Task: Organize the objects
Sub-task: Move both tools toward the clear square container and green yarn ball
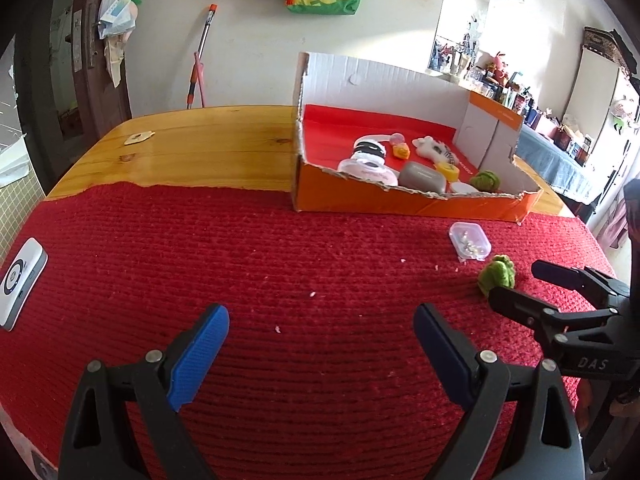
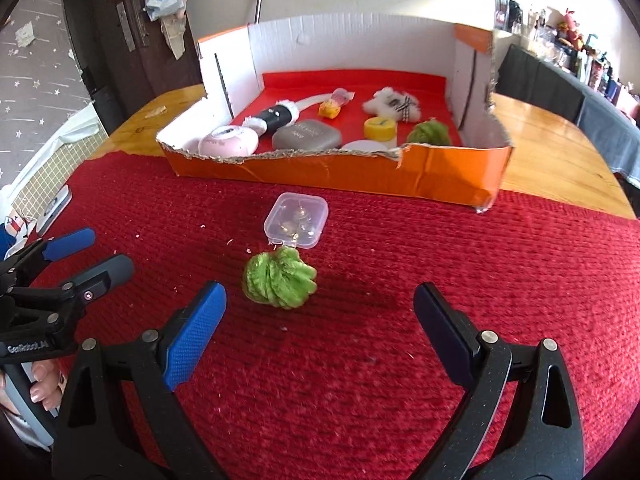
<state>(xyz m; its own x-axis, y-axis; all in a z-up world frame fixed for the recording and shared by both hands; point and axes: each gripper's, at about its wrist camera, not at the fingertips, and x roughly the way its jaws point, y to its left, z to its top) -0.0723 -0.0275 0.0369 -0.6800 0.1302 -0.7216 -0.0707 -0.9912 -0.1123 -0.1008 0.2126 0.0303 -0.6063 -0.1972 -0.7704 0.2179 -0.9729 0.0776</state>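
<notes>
A green woolly ball (image 2: 280,282) lies on the red knitted mat (image 2: 400,280), just ahead of my right gripper (image 2: 320,312), which is open and empty. Touching its far side is a small clear plastic case (image 2: 297,220) with little metal bits inside. Beyond them stands an orange cardboard box (image 2: 340,172) holding several items, among them a grey case (image 2: 306,136), a pink device (image 2: 228,142) and a second green ball (image 2: 430,133). My left gripper (image 1: 320,338) is open over bare mat; the green ball (image 1: 498,274) and clear case (image 1: 469,240) lie to its right.
A white device (image 1: 20,286) lies at the mat's left edge. Bare wooden table (image 1: 200,148) stretches behind the mat and left of the box, with a small tag (image 1: 138,137) on it. A wall and a door stand behind the table.
</notes>
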